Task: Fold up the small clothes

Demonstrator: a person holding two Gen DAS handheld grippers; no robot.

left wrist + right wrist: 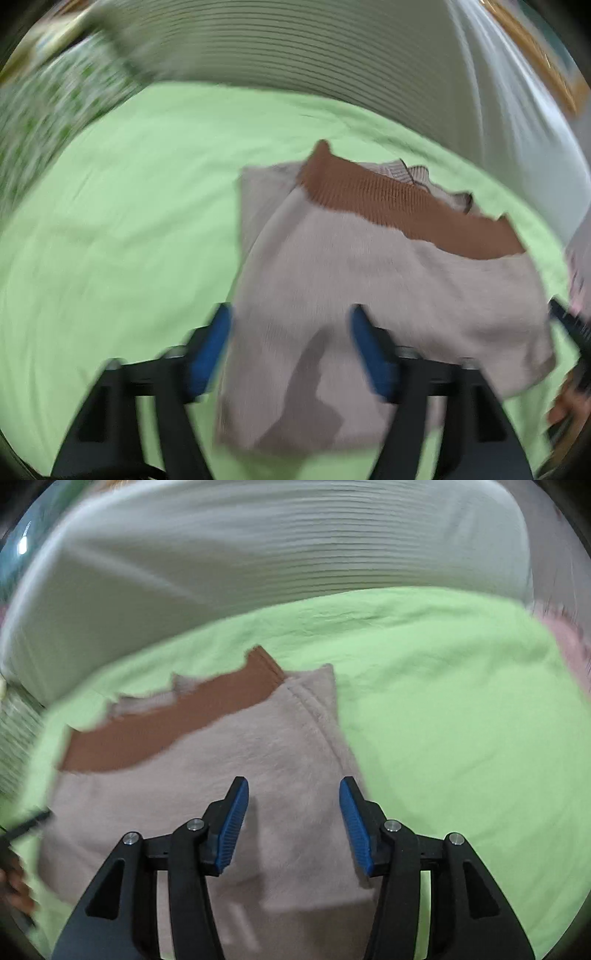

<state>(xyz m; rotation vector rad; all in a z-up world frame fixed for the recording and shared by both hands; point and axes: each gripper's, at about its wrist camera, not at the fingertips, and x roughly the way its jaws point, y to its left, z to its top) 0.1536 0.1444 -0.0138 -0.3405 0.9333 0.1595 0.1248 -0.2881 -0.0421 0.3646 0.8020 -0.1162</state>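
Note:
A small pale pink fuzzy garment [369, 280] with a brown ribbed waistband [399, 206] lies on the green sheet [129, 221]. It also shows in the right wrist view [266, 775], its waistband [166, 727] at the far left. My left gripper [291, 317] is open above the garment's near left part, holding nothing. My right gripper [293, 794] is open above the garment's near right part, holding nothing. Both views are motion-blurred.
A ribbed white headboard or cushion [277, 546] runs along the far edge of the bed. A green-patterned fabric [48, 110] lies at the far left. A pink cloth [569, 646] sits at the right edge. A hand [14, 886] shows at the left.

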